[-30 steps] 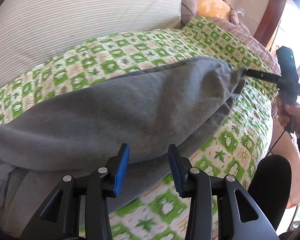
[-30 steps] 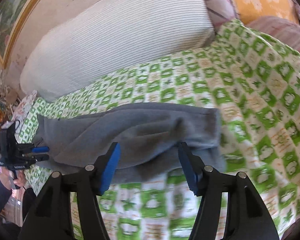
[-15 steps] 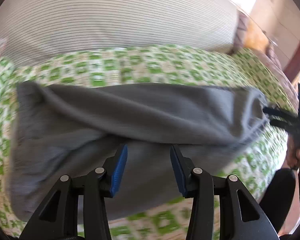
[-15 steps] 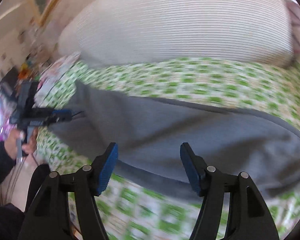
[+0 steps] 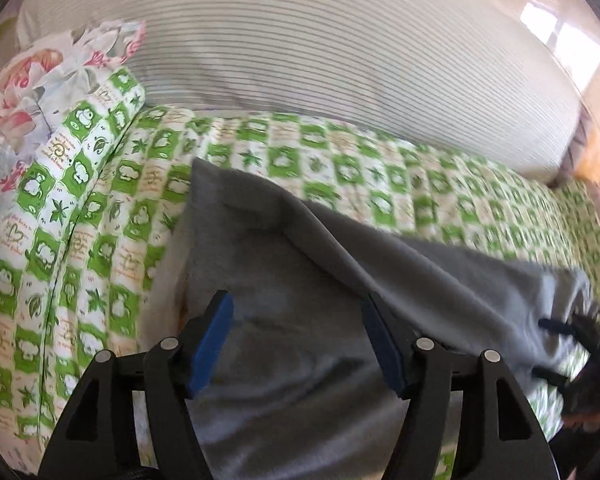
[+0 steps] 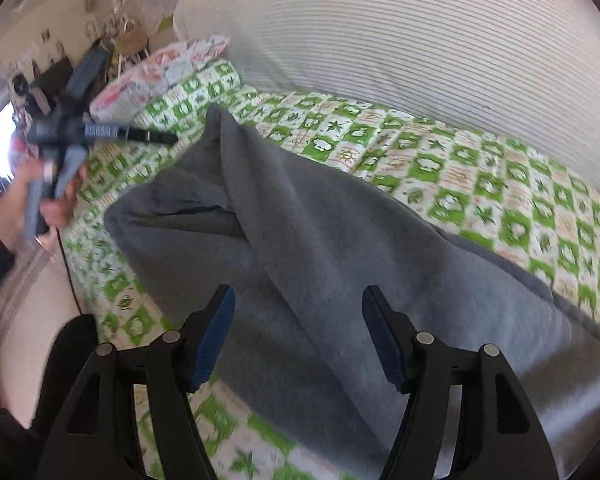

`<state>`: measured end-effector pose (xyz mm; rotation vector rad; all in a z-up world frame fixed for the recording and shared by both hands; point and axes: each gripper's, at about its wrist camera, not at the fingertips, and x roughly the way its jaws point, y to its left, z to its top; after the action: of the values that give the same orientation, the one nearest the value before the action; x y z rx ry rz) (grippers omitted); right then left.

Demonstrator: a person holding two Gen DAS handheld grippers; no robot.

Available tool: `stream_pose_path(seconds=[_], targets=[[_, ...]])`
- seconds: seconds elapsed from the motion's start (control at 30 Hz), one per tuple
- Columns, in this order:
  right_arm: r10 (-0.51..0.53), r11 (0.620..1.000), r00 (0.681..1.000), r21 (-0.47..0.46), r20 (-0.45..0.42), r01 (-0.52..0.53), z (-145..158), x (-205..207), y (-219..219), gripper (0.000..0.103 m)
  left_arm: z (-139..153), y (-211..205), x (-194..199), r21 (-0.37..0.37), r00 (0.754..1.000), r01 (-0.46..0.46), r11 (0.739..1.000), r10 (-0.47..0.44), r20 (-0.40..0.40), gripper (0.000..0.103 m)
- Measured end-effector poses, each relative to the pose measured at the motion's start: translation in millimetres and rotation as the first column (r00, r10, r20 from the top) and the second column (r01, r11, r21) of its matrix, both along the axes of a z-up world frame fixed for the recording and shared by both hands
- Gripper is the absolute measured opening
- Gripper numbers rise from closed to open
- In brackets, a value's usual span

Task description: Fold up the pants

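Observation:
Grey sweatpants (image 5: pixel 300 288) lie folded lengthwise on a green and white checked bedspread (image 5: pixel 100 240). My left gripper (image 5: pixel 298 340) is open and empty, hovering over the pants near their left end. My right gripper (image 6: pixel 298 336) is open and empty, hovering over the middle of the pants (image 6: pixel 300 240). In the right wrist view the left gripper (image 6: pixel 156 136) shows at the far end of the pants, beside the cloth. In the left wrist view the right gripper (image 5: pixel 556 348) shows blurred at the right end, its fingers apart.
A large white striped bolster (image 5: pixel 340 60) runs along the back of the bed. A floral pillow (image 5: pixel 40 80) lies at the left end. An orange cushion (image 5: pixel 592 160) is at the far right. Room clutter (image 6: pixel 60 60) stands beyond the bed's end.
Both cameras swung left along the pants. The right gripper moved from the leg end toward the middle. Both grippers stayed open; the left opened wider.

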<state>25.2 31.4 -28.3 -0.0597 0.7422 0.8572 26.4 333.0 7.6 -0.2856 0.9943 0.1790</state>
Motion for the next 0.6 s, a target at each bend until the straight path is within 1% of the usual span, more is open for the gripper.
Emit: stream_pose_path(seconds=[0.13, 0.23, 0.3, 0.33, 0.4, 0.47, 0.5, 0.53, 0.57, 0.6], targets=[[0.01, 0.997, 0.999, -0.074, 0.05, -0.007, -2.1, 3.7, 25.6, 0.068, -9.6, 22.1, 27.9, -0.017, 0.997, -0.068, 0.998, 0.067, -0.05, 0.069], [0.015, 0.992, 0.996, -0.13, 0.087, -0.004, -4.6, 5.9, 41.8, 0.068, -19.3, 32.4, 50.1, -0.031, 0.988, -0.12, 0.992, 0.116, -0.102, 0.069], [0.029, 0.989, 0.995, -0.149, 0.096, -0.014, -6.9, 7.6, 50.5, 0.069, -27.5, 37.1, 63.1, -0.042, 0.979, -0.158, 0.986, 0.152, -0.134, 0.069], [0.033, 0.987, 0.995, -0.157, 0.097, -0.017, -8.4, 8.8, 54.1, 0.069, -30.4, 37.5, 67.5, -0.039, 0.976, -0.169, 0.985, 0.162, -0.143, 0.069], [0.032, 0.983, 0.994, -0.184, 0.106, -0.012, -13.1, 12.3, 61.1, 0.069, -39.2, 38.7, 74.9, -0.012, 0.968, -0.193, 0.981, 0.189, -0.165, 0.069], [0.022, 0.979, 0.994, -0.202, 0.103, -0.001, -17.8, 15.9, 65.6, 0.069, -46.7, 42.0, 76.4, -0.009, 0.964, -0.207, 0.978, 0.202, -0.171, 0.056], [0.016, 0.978, 0.995, -0.209, 0.098, 0.005, -20.3, 18.1, 66.6, 0.069, -51.5, 44.8, 75.1, -0.036, 0.964, -0.209, 0.977, 0.2, -0.173, 0.035], [0.014, 0.977, 0.996, -0.211, 0.093, 0.006, -21.9, 19.5, 67.1, 0.069, -55.3, 46.9, 73.1, -0.069, 0.966, -0.208, 0.976, 0.194, -0.173, 0.01], [0.013, 0.976, 0.996, -0.216, 0.091, 0.007, -23.5, 20.9, 67.2, 0.067, -58.1, 48.0, 70.8, -0.09, 0.967, -0.206, 0.974, 0.189, -0.17, 0.007], [0.011, 0.976, 0.996, -0.219, 0.09, 0.009, -24.4, 21.7, 66.7, 0.051, -58.9, 48.0, 66.2, -0.093, 0.97, -0.204, 0.975, 0.188, -0.155, 0.007]])
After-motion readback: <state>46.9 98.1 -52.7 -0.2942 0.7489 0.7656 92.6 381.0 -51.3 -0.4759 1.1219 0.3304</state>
